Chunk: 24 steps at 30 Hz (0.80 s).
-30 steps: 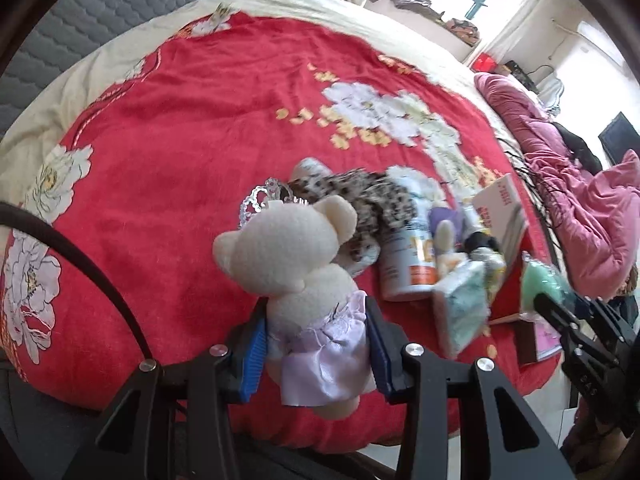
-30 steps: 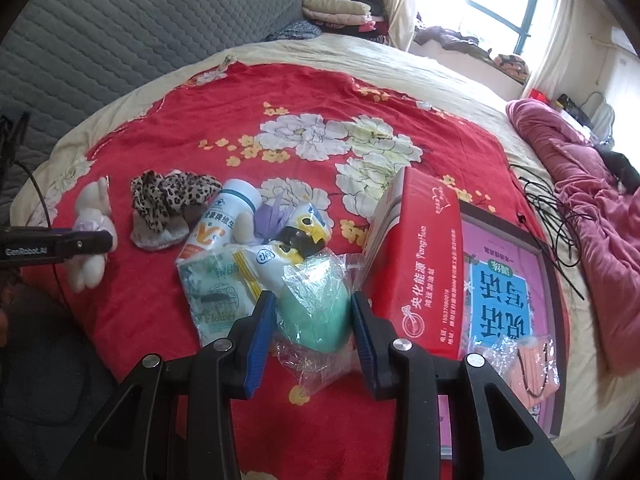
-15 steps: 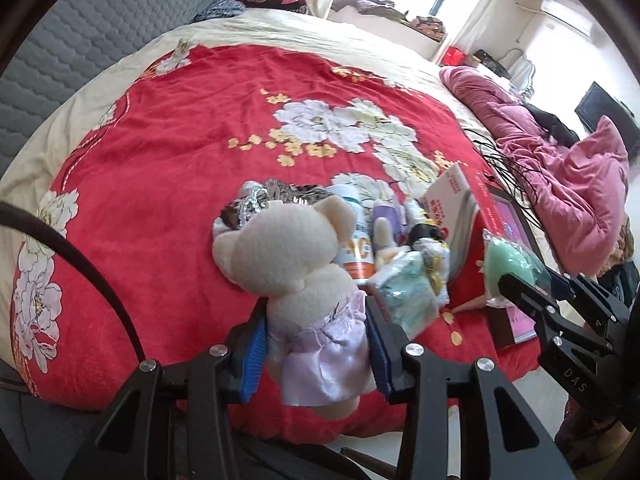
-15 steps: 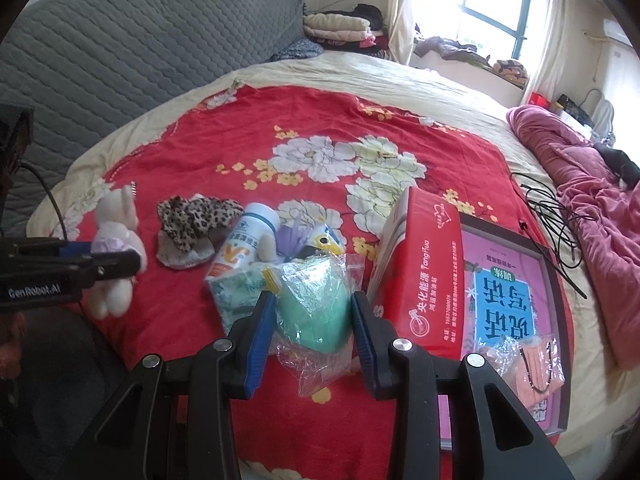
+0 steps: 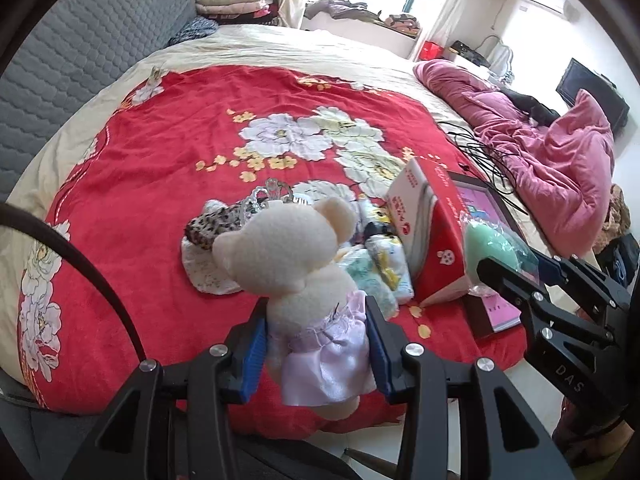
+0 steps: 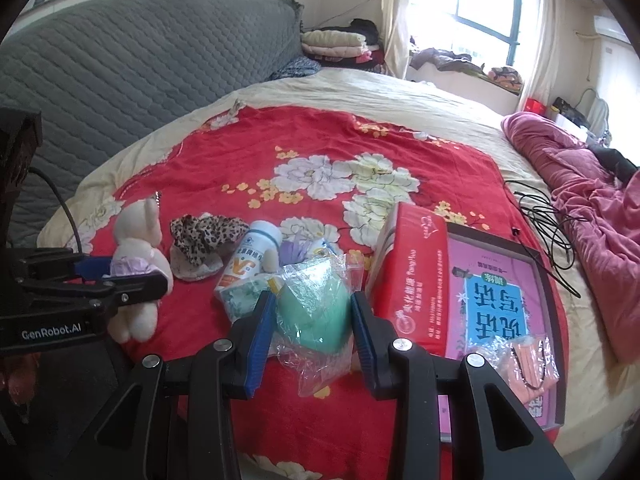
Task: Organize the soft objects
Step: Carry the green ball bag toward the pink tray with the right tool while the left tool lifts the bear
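**Both hands full above the red bedspread**

We see the left gripper clamped on a cream teddy bear, its blue fingers pressing the waist of the bear's lilac skirt from both sides. The bear is upright, its back to the camera, held clear of the bed.

The right gripper is closed on a mint-green soft object in clear plastic wrap, with crinkled wrap spilling out below the pads. It too is held above the bedspread.

Below them, on the red floral bedspread, lies a cluster of things: a leopard-print fabric piece, a white bottle with an orange label lying on its side, a pale green patterned pack, and a red carton standing just beside a pink book in a dark frame. A small wrapped orange item rests on the book's near corner. A black cable lies beyond the book, beside a pink quilt.
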Motion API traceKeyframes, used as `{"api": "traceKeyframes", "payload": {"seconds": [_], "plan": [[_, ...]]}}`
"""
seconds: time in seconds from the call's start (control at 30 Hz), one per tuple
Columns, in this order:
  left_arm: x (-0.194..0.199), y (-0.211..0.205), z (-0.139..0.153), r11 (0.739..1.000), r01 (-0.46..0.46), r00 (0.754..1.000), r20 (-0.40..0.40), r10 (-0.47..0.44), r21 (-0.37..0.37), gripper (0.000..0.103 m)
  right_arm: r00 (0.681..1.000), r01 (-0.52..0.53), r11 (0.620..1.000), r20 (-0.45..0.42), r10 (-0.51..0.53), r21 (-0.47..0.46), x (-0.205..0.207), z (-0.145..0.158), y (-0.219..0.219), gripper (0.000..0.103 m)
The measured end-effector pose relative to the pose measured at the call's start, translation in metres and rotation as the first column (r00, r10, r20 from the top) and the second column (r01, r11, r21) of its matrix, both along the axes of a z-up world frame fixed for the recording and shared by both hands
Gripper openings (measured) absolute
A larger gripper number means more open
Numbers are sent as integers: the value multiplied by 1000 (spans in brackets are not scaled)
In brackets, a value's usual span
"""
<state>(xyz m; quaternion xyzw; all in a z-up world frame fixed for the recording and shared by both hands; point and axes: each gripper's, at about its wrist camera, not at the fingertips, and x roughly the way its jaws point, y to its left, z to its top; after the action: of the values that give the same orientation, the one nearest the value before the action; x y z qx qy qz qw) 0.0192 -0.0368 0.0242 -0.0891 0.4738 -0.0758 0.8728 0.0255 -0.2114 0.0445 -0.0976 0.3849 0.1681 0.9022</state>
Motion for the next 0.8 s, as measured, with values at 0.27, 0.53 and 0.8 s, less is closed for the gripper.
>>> {"api": "traceKeyframes", "payload": {"seconds": [0.27,0.53,0.8], "plan": [[-3,-29,16,999,48,998,33,-48,17,44,998,45,998,31,-46,32,-8,14,-27,39],[-5,-63,33,994,99,993,64,-101,39,44,994,94,994,54,-97,56,-17,28,-59,39],[-7,-96,46,987,147,984,90,-153,67,44,983,164,984,70,-168,66,-26,35,-94,39]]}}
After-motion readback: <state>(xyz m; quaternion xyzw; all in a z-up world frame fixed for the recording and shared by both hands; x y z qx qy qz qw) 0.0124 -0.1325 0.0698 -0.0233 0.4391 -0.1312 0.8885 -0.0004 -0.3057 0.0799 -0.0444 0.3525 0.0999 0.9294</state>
